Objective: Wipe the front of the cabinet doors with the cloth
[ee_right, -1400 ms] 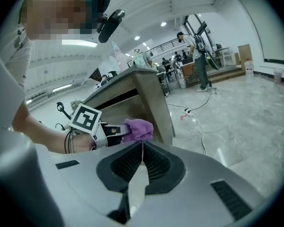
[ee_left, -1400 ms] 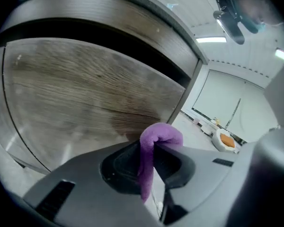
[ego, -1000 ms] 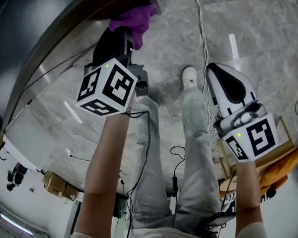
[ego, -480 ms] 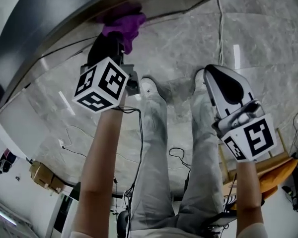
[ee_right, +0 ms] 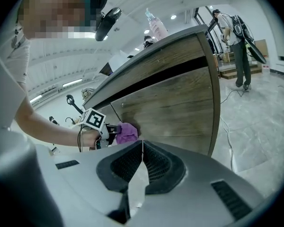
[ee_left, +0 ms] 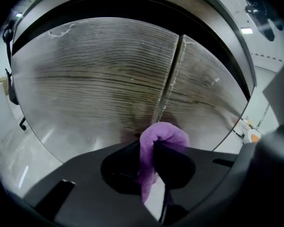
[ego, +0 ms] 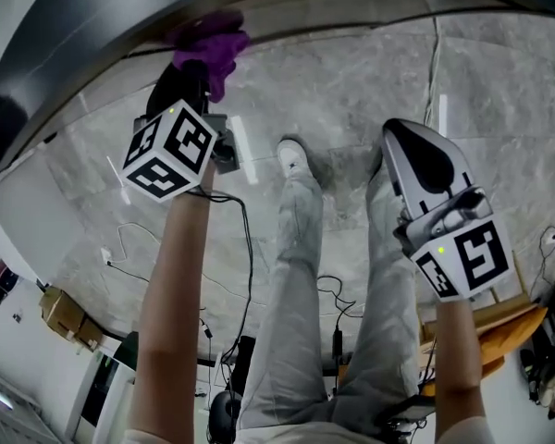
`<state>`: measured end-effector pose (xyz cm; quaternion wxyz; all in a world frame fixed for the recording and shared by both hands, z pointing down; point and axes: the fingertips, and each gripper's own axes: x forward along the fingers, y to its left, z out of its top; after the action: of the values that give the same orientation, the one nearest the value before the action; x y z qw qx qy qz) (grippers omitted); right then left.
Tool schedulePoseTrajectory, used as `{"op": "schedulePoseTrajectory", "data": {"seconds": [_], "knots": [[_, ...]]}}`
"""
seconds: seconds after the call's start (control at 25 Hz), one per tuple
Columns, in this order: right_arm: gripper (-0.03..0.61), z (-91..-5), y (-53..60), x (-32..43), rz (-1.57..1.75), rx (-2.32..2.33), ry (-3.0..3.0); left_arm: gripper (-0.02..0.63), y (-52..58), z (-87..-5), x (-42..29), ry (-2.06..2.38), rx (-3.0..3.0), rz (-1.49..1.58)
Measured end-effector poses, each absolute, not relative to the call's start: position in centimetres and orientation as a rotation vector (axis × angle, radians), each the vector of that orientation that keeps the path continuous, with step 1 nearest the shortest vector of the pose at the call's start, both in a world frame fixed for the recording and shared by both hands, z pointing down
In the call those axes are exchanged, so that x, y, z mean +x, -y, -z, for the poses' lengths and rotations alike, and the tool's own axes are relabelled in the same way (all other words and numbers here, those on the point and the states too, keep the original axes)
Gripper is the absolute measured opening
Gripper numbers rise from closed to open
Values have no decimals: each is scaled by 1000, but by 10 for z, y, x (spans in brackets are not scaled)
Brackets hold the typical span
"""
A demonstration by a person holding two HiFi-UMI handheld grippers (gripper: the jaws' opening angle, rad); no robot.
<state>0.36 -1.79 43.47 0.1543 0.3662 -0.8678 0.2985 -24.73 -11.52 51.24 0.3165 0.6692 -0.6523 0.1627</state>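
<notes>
**While rubbing at the door seam, far from provably done**

While pinching a purple cloth [ee_left: 163, 134] between the dark jaws of the left gripper [ee_left: 151, 148], pushes the bunched wad against the wood low on the cabinet doors [ee_left: 94, 79], right at the foot of the seam [ee_left: 173, 74] where the two meet. Holds the right gripper [ee_right: 142, 145] back, well apart from the cabinet, its pale jaws pressed together on nothing and aimed across at the work.

Reads as mid-wipe rather than finished, with contact at one low spot only. Shows no damp trail or change of sheen to tell wiped wood from unwiped, so cannot say how much is already covered. Probably leaves wide stretches of both fronts to the left and right of the seam, and the upper bands too.

Moving outward, meets grey-brown panels with streaky horizontal grain, set under a dark recess and an overhanging top. Carries a bottle [ee_right: 157, 27] on that top, at the far side in the right gripper view.

Below, spreads into a pale marbled floor [ego: 351, 81], glossy enough to throw back strip lights and strung with loose cables [ego: 433, 63]. Holds the wearer's white shoe [ego: 296, 158] near the cabinet's foot. Farther right, takes in another person [ee_right: 236, 41] standing on open floor; to the near left, a cardboard box [ego: 60, 313] by a white wall.
</notes>
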Motion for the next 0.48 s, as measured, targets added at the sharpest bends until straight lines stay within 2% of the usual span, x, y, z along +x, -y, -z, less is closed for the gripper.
{"op": "schedulePoseTrajectory", "data": {"seconds": [0.24, 0.48], "knots": [[29, -438, 28, 7, -878, 1032, 2514, 60, 110, -515, -246, 1771, 1742, -461], [29, -448, 22, 54, -885, 974, 2507, 60, 91, -542, -172, 1699, 1753, -518]]}}
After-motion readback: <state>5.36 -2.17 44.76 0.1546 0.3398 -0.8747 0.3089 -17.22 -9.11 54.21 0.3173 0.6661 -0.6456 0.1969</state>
